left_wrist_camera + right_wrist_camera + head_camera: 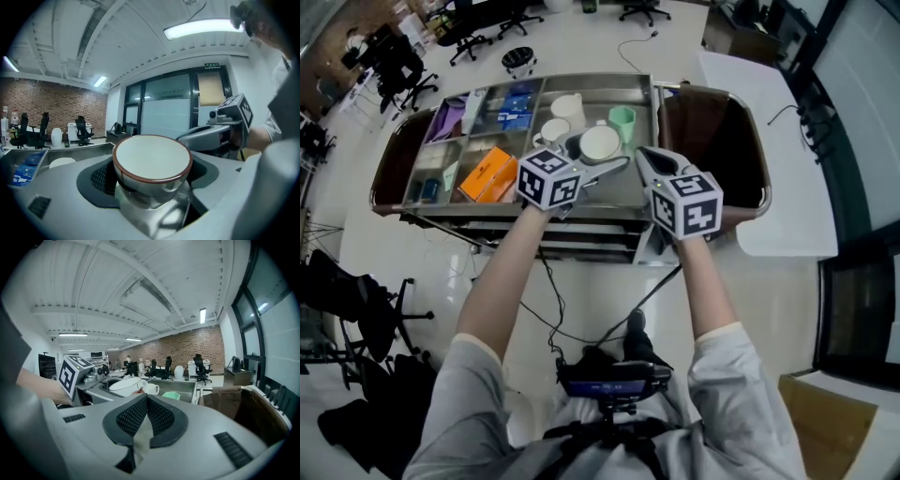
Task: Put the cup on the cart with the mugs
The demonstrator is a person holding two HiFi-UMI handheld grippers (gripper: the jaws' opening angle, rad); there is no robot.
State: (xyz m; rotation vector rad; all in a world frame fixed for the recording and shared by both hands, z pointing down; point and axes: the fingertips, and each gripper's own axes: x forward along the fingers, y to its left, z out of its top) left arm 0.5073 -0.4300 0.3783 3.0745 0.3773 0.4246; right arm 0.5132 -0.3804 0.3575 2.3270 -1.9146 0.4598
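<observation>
A cup [152, 161], white inside with a brown rim, sits between the left gripper's pads. My left gripper [598, 156] is shut on it and holds it above the steel cart [642, 183], just in front of the mugs. A white mug [554, 131], a taller white mug [569, 108] and a green mug [622, 120] stand in the cart's top tray. My right gripper [645, 156] hovers to the right of the cup, its pads [157, 416] pressed together with nothing in them. In the right gripper view the cup [124, 386] shows left of the white mug [153, 389] and green mug [171, 395].
The tray's left compartments hold an orange box [487, 175], blue packets [517, 101] and a purple item [450, 117]. Brown bags [712, 131] hang at the cart's ends. A white table [778, 159] stands to the right. Cables run over the floor by the person's feet.
</observation>
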